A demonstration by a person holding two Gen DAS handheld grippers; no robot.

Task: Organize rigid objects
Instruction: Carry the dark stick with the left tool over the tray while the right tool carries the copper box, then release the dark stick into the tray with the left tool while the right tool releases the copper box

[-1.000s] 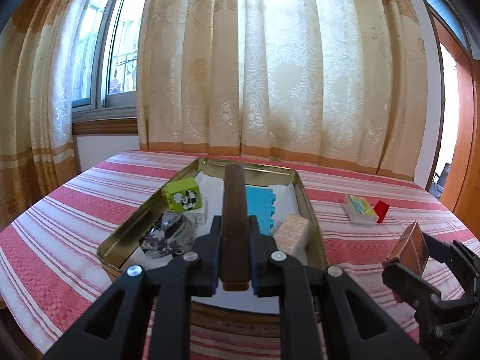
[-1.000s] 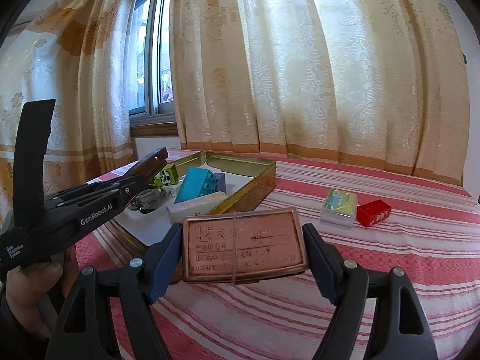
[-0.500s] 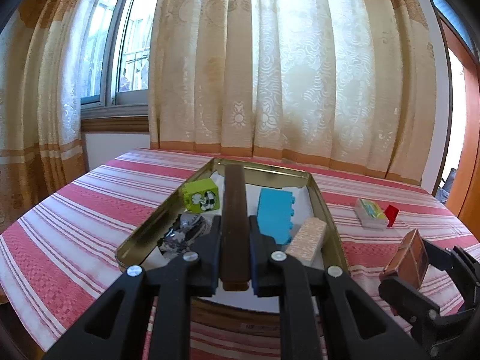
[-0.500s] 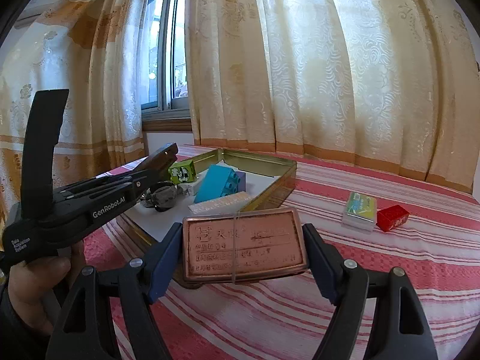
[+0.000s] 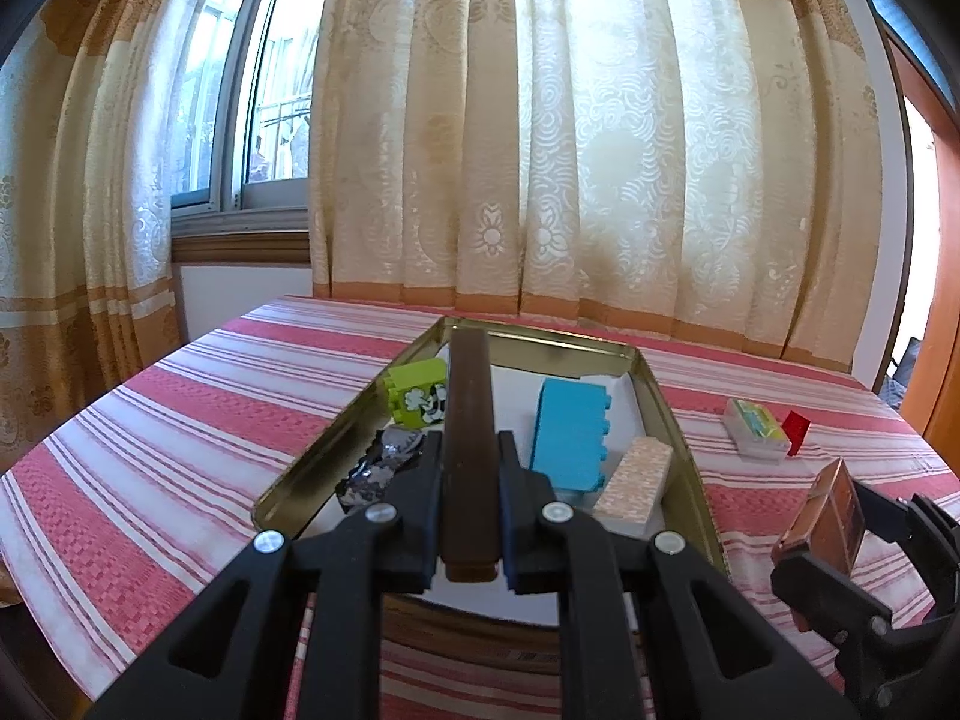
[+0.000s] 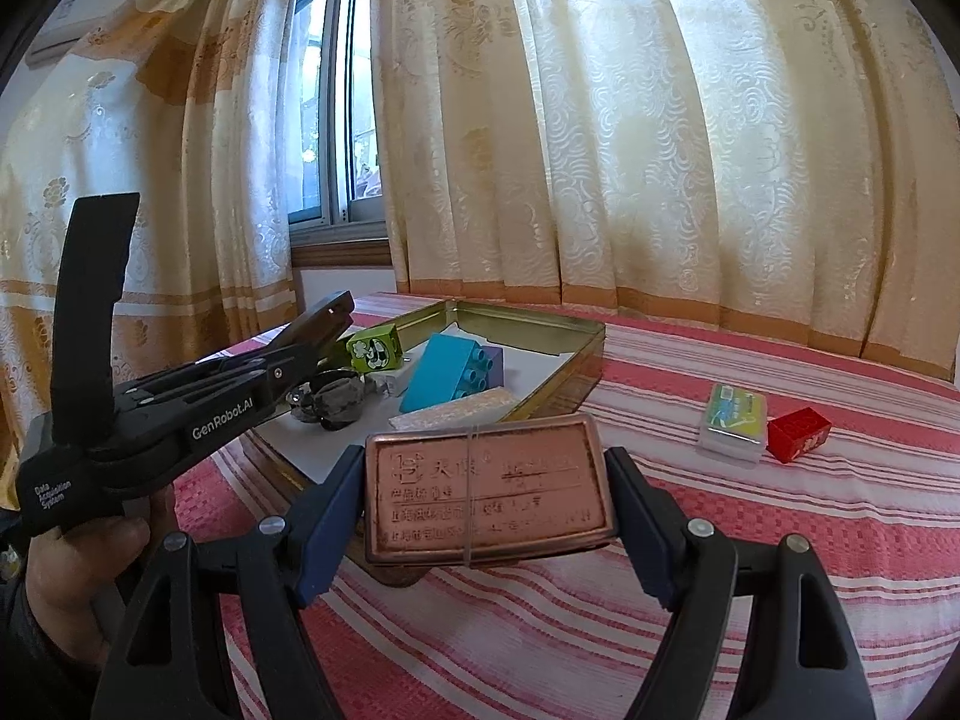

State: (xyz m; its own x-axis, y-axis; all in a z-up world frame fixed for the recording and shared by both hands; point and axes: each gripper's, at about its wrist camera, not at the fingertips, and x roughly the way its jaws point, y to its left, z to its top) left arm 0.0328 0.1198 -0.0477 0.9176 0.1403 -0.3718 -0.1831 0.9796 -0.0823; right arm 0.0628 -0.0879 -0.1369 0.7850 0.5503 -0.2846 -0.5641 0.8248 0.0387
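My left gripper (image 5: 470, 468) is shut on a long dark brown bar (image 5: 468, 420), held above the near end of a gold metal tray (image 5: 678, 438). The tray holds a green block (image 5: 417, 399), a blue brick (image 5: 570, 441), a pink speckled block (image 5: 636, 480) and a crumpled foil piece (image 5: 375, 468). My right gripper (image 6: 486, 498) is shut on a flat copper tin (image 6: 486, 489), held over the striped cloth just right of the tray (image 6: 576, 372). The tin also shows in the left wrist view (image 5: 825, 510).
A clear box with a green and yellow label (image 6: 735, 420) and a small red block (image 6: 798, 435) lie on the red striped tablecloth (image 6: 780, 528) right of the tray. Curtains (image 5: 540, 150) and a window stand behind the table.
Both grippers have risen and pulled back a little from the tray, so it appears farther ahead. Both grips are unchanged.
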